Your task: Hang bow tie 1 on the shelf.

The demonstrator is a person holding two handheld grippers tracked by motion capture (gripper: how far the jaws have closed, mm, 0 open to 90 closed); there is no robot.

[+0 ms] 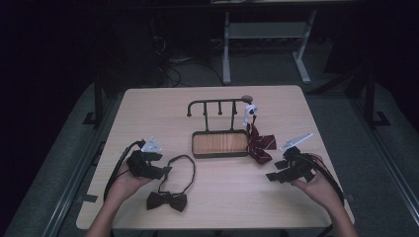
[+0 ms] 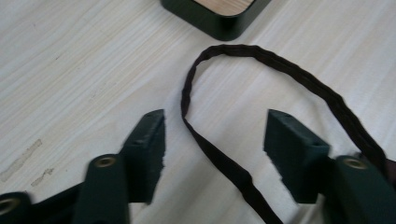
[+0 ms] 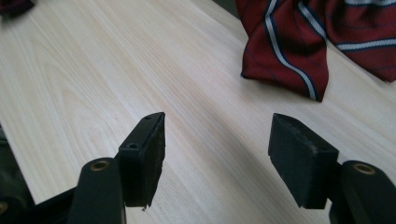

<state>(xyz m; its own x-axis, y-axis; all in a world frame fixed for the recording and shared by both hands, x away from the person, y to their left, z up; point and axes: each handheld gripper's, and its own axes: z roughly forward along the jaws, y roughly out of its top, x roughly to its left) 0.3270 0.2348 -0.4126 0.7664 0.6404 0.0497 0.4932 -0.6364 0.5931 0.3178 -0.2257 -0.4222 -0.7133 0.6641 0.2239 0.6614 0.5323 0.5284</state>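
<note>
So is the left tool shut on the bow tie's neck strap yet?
Not yet. The left tool is open: the strap lies between its pads, touching neither.

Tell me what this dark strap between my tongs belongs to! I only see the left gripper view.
Observer: The strap is the neck loop of a dark bow tie, which lies on the table near the person's edge.
Operator: What is the other hand doing?
Observer: The right tongs stand open over bare wood, holding nothing.
Operator: Is anything near them?
Observer: A red striped tie lies just ahead of them, beside the tray.
</note>
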